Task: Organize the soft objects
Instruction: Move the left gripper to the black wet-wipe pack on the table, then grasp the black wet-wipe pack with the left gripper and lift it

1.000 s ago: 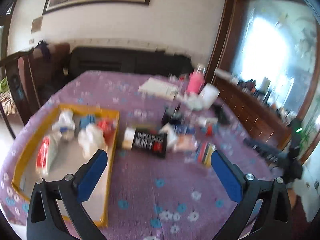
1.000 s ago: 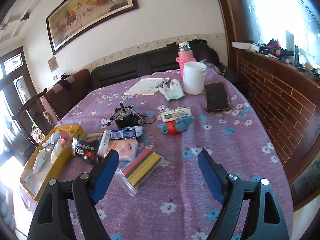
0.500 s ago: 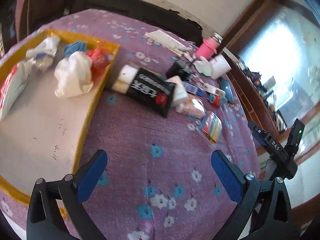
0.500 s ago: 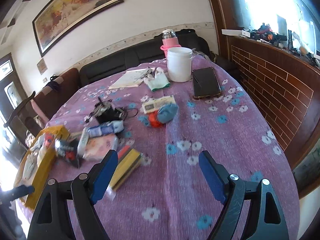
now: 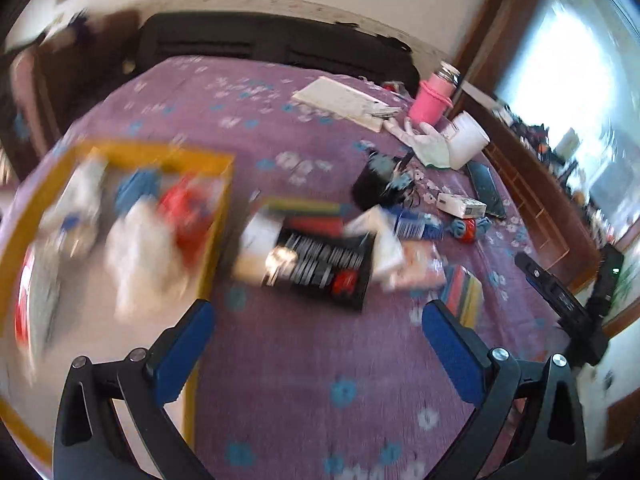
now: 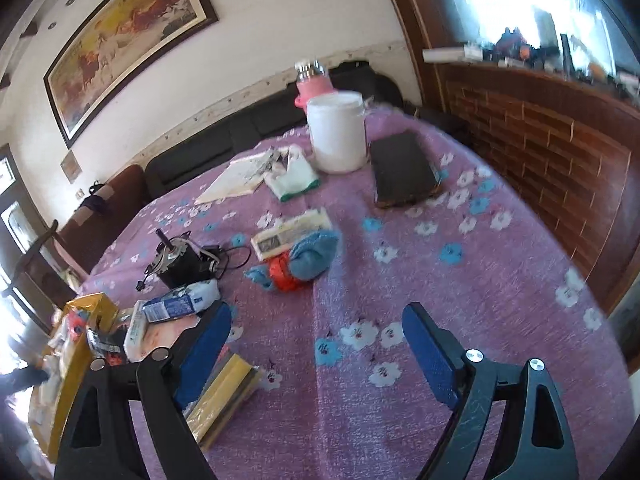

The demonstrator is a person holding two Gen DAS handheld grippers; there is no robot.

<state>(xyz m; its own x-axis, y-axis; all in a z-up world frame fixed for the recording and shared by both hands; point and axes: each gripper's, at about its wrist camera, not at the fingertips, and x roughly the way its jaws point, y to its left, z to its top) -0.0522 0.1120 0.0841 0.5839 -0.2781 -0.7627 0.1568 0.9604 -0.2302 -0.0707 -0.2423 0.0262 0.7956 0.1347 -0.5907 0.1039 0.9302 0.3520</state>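
We hold both hand-held grippers, left (image 5: 316,334) and right (image 6: 316,338), released, empty. Blue-red plush toy (image 6: 298,258) mid-tabletop, touching small box (image 6: 290,232). Risk, our judgement: pinching box too, or snagging cloth.

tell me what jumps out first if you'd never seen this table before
The purple flowered cloth covers the whole table under a scatter of clutter. At its left edge a yellow tray already holds white, blue and red soft things, blurred in the left view. Near the middle lies a blue and red cloth bundle, with a white tub and pink bottle at the far side; both grippers, left and right, hang open and empty.
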